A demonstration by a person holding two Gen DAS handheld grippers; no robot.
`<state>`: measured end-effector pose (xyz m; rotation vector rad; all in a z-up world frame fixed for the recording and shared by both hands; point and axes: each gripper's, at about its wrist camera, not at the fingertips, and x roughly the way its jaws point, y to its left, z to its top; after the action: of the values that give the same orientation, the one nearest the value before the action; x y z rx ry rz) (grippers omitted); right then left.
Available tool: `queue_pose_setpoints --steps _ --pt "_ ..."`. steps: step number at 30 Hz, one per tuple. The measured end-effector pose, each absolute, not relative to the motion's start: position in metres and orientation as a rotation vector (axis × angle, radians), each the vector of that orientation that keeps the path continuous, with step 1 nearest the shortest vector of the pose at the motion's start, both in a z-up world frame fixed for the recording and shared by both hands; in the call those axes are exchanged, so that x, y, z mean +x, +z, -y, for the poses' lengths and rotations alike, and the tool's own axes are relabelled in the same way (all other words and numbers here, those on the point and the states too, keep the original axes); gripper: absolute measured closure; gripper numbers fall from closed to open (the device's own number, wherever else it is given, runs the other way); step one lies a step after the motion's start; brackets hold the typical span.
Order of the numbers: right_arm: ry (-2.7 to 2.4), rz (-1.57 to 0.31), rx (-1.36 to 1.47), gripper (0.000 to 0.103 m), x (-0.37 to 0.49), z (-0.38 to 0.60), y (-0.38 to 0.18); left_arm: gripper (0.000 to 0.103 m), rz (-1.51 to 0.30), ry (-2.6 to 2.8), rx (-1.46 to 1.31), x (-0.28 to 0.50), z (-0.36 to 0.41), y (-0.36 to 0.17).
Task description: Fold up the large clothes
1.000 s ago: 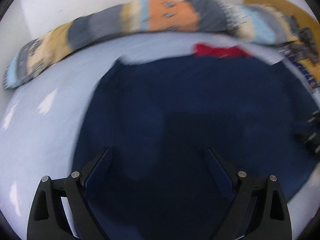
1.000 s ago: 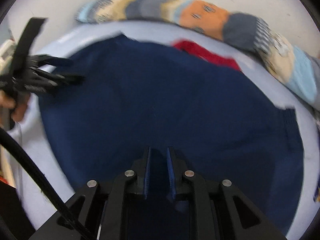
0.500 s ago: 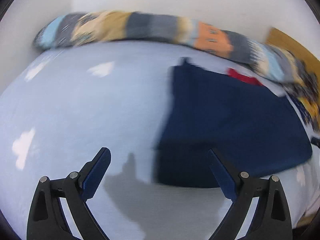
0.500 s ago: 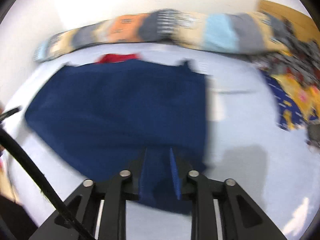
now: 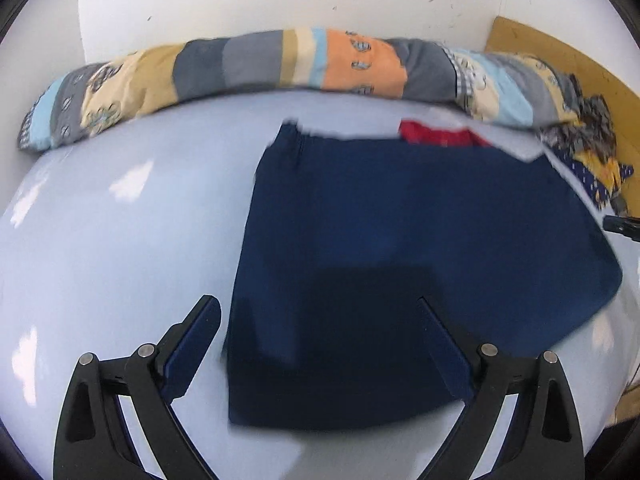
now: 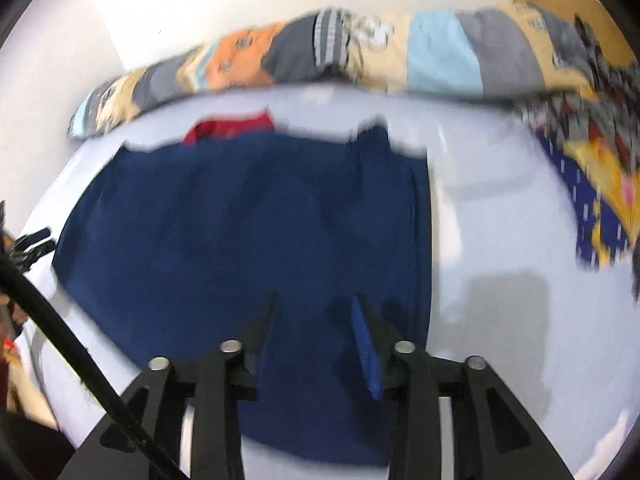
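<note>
A large navy blue garment (image 5: 400, 248) lies folded flat on a pale blue bed sheet (image 5: 120, 240); it also shows in the right wrist view (image 6: 248, 232). My left gripper (image 5: 320, 316) is wide open and empty, hovering over the garment's near left part. My right gripper (image 6: 316, 312) is partly open above the garment's near right part, with nothing held between the fingers. A red cloth (image 5: 436, 134) peeks out behind the garment's far edge, also in the right wrist view (image 6: 232, 128).
A long patchwork bolster (image 5: 280, 68) lies along the white wall at the back. A heap of patterned clothes (image 6: 592, 184) sits at the right of the bed. A wooden headboard (image 5: 560, 56) stands at the far right.
My right gripper has opened and let go of the navy garment, which now lies flat. My left gripper swung left over the bare sheet, then back right over the garment's left edge.
</note>
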<state>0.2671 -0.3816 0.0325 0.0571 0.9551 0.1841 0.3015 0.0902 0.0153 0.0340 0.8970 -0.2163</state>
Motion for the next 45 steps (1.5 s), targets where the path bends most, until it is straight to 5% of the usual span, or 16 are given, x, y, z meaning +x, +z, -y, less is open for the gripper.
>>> queue_pose_setpoints --steps 9,13,15,18,21,22,33,45 --pt "0.105 -1.014 0.228 0.053 0.391 0.403 -0.001 0.006 -1.000 -0.166 0.010 0.404 -0.066 -0.023" --pt "0.056 -1.070 0.289 0.084 0.394 0.433 -0.022 0.005 -1.048 -0.134 -0.028 0.415 -0.078 -0.046" --pt "0.039 -1.061 0.286 0.084 0.382 0.438 -0.018 0.005 -1.050 -0.136 -0.101 0.412 -0.091 -0.045" --pt "0.032 -1.041 0.268 0.076 0.353 0.440 -0.005 0.005 -1.033 -0.131 -0.113 0.389 -0.105 -0.036" --pt "0.079 -0.990 0.315 0.041 0.310 0.448 0.006 0.005 -1.039 -0.146 -0.166 0.354 -0.128 -0.031" --pt "0.098 -0.982 0.339 0.038 0.289 0.452 0.008 0.005 -1.048 -0.157 -0.197 0.338 -0.137 -0.031" --pt "0.210 -1.049 0.724 0.036 0.156 0.480 -0.034 0.004 -1.098 -0.241 -0.411 0.247 -0.166 -0.049" --pt "0.383 -1.007 0.863 0.033 0.201 0.431 -0.056 0.001 -1.127 -0.347 -0.562 0.311 -0.122 -0.058"
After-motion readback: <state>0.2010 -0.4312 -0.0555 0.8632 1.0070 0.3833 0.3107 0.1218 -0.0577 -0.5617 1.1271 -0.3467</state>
